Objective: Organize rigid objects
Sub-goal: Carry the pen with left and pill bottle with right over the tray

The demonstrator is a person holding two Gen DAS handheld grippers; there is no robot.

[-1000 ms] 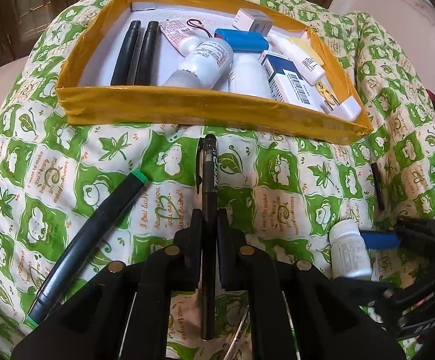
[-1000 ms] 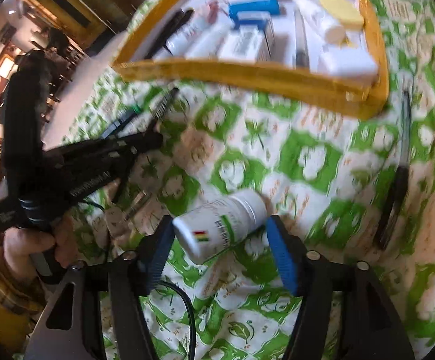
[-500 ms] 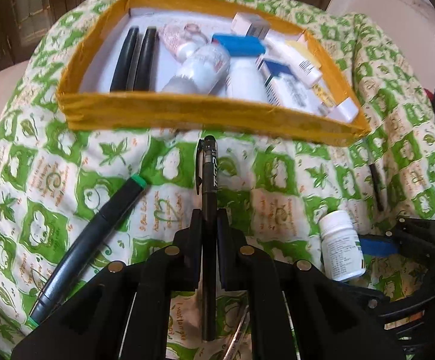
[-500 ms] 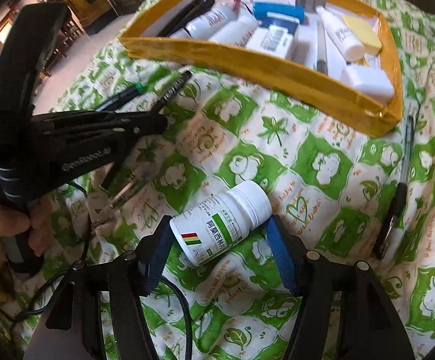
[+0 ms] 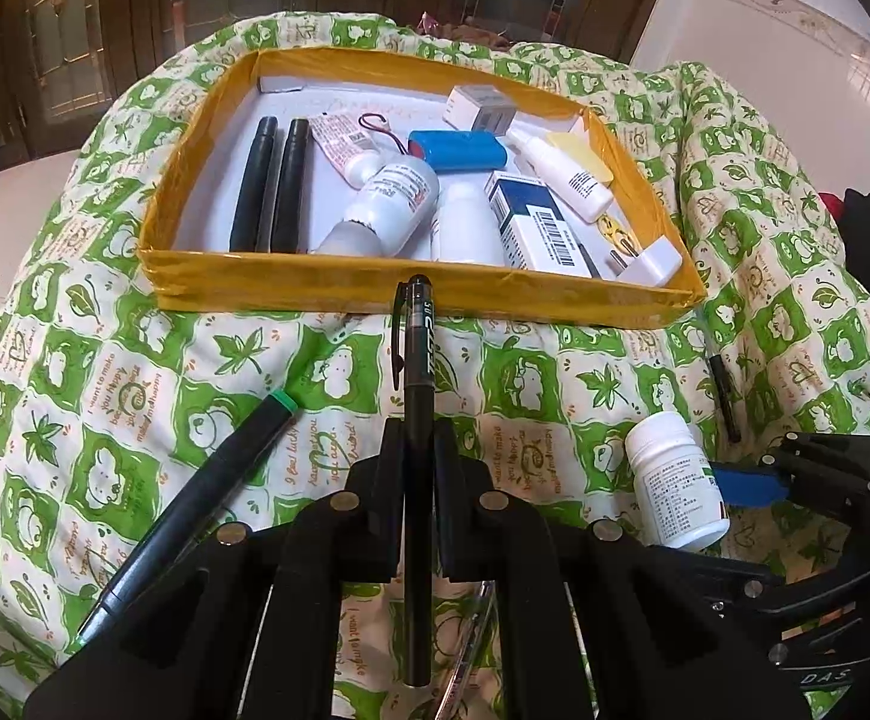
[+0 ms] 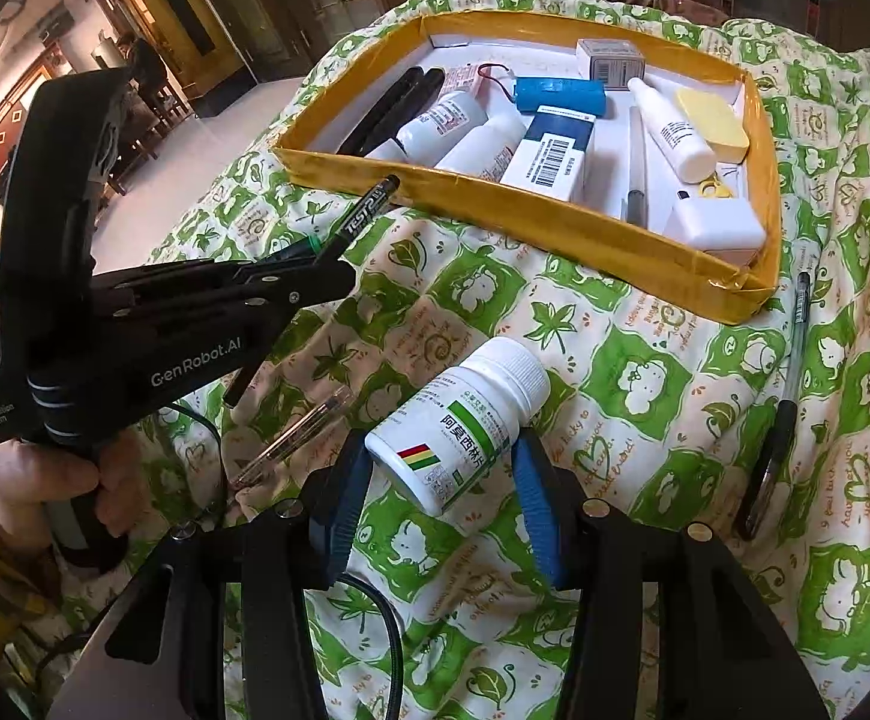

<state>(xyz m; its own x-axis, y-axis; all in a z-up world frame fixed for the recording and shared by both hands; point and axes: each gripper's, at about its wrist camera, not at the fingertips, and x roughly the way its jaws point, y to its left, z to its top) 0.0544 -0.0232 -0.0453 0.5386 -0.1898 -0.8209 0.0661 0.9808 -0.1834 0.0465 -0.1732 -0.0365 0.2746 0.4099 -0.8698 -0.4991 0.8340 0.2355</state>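
Note:
My left gripper is shut on a black pen, held above the green quilt, tip pointing at the front wall of the yellow tray. It also shows in the right wrist view with the pen. My right gripper is shut on a white pill bottle, lifted above the quilt; the bottle also shows in the left wrist view. The tray holds markers, bottles, boxes and a blue battery pack.
A black marker with a green end lies on the quilt at the left. A clear pen lies under the grippers. A black-grip pen lies right of the tray. The quilt drops off at the left to a tiled floor.
Both grippers have risen and pulled back from the quilt, each with its object. The tray now sits farther off and more of the room shows.

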